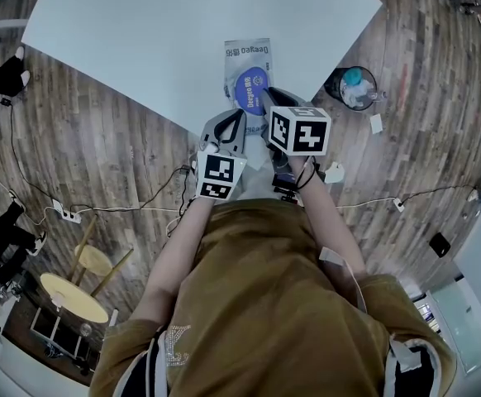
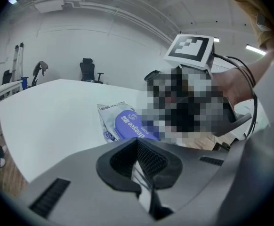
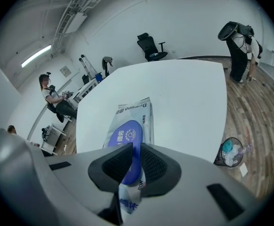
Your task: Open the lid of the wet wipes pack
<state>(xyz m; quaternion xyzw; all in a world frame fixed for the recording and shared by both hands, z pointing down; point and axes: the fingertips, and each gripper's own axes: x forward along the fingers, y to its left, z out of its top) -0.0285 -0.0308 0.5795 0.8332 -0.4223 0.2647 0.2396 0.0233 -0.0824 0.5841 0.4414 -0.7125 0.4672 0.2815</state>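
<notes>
Your right hand-held gripper (image 3: 136, 161) clamps the blue lid (image 3: 126, 134) of the wet wipes pack (image 3: 137, 109). Your left hand-held gripper (image 2: 138, 157) is closed and empty. Next, peel the lid upward.

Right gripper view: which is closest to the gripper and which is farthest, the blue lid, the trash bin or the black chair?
1. Blue lid of the wet wipes pack: right between the jaws.
2. Trash bin: on the floor, to the right.
3. Black chair: past the far edge of the table.

White table (image 1: 141, 40); bin (image 1: 352, 88) on wood floor (image 1: 83, 147).
</notes>
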